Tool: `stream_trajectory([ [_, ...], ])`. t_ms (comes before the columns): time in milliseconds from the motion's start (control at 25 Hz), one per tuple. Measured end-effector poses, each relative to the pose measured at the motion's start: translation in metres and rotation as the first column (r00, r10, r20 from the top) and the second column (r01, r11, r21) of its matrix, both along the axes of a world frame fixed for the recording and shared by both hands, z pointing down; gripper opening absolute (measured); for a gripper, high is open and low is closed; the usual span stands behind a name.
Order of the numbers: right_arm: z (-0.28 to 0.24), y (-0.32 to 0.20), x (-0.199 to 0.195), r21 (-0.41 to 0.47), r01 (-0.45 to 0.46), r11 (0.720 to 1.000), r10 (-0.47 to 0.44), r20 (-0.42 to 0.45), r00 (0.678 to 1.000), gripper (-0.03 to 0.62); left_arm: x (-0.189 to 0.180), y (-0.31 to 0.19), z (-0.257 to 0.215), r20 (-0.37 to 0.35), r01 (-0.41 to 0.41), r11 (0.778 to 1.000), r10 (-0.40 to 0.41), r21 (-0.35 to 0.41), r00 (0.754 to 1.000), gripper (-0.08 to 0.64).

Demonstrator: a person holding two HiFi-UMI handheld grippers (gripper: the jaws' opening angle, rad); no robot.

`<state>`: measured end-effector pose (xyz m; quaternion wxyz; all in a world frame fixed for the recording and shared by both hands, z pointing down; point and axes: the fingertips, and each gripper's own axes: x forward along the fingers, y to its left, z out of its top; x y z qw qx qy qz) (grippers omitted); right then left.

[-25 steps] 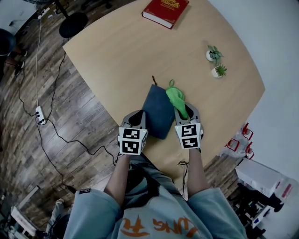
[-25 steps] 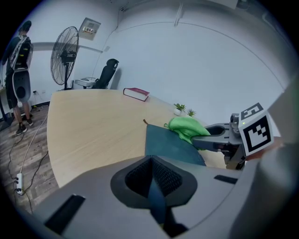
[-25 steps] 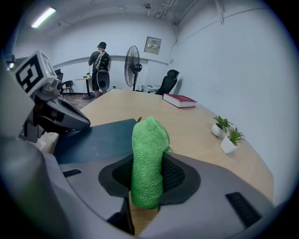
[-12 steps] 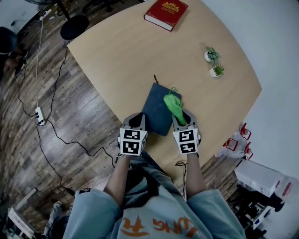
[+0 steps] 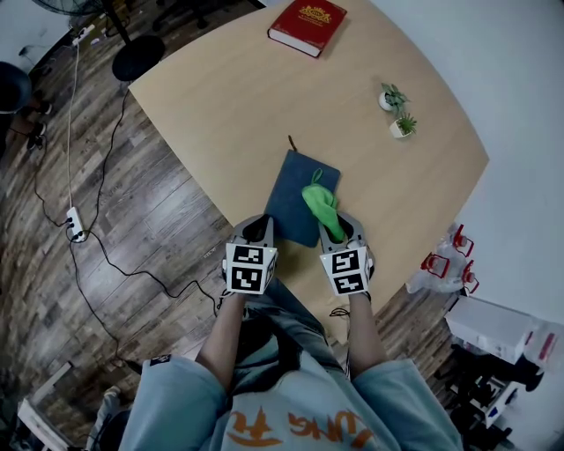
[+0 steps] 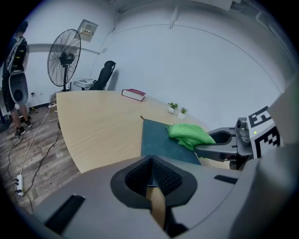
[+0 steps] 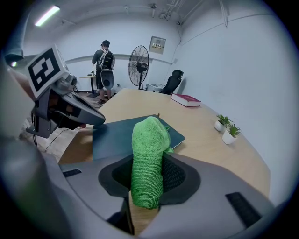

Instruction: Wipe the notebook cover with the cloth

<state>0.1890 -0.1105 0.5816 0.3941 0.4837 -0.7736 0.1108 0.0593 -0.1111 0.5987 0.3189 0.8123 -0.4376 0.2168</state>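
A dark blue notebook [image 5: 295,189] lies flat near the front edge of the round wooden table [image 5: 229,97]. My right gripper [image 5: 337,231] is shut on a green cloth [image 5: 320,203], which drapes over the notebook's right near part. In the right gripper view the cloth [image 7: 148,158] stands rolled between the jaws, with the notebook [image 7: 117,133] just beyond. My left gripper [image 5: 256,231] sits shut by the notebook's near left corner, nothing between its pads. The left gripper view shows the notebook [image 6: 156,142], the cloth [image 6: 187,133] and the right gripper's fingers [image 6: 219,148].
A red book [image 5: 308,24] lies at the table's far side. Two small potted plants [image 5: 388,97] [image 5: 404,126] stand at the right. Cables and a power strip [image 5: 75,220] lie on the floor at left. A person [image 7: 103,65] stands by a fan [image 7: 139,60].
The right gripper has drawn the cloth toward me and slightly left, from the notebook's far right edge onto its near right part. The left gripper has stayed put.
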Motion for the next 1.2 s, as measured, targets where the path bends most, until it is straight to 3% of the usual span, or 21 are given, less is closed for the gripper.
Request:
stream_trajectory([
  [280, 0.005, 0.033, -0.009, -0.022, 0.007, 1.000, -0.007, -0.002, 1.000, 0.112, 0.001, 0.016, -0.006, -0.004, -0.018, 1.000, 0.018, 0.017, 1.000, 0.021],
  [1000, 0.009, 0.083, -0.032, -0.053, 0.049, 0.997, -0.050, -0.013, 0.999, 0.112, -0.018, 0.045, -0.023, -0.041, 0.028, 0.998, -0.026, 0.053, 0.999, 0.021],
  [1200, 0.001, 0.085, -0.034, -0.060, 0.031, 0.998, -0.029, 0.044, 0.999, 0.112, -0.030, 0.034, -0.041, -0.037, 0.073, 0.993, -0.069, 0.092, 0.997, 0.021],
])
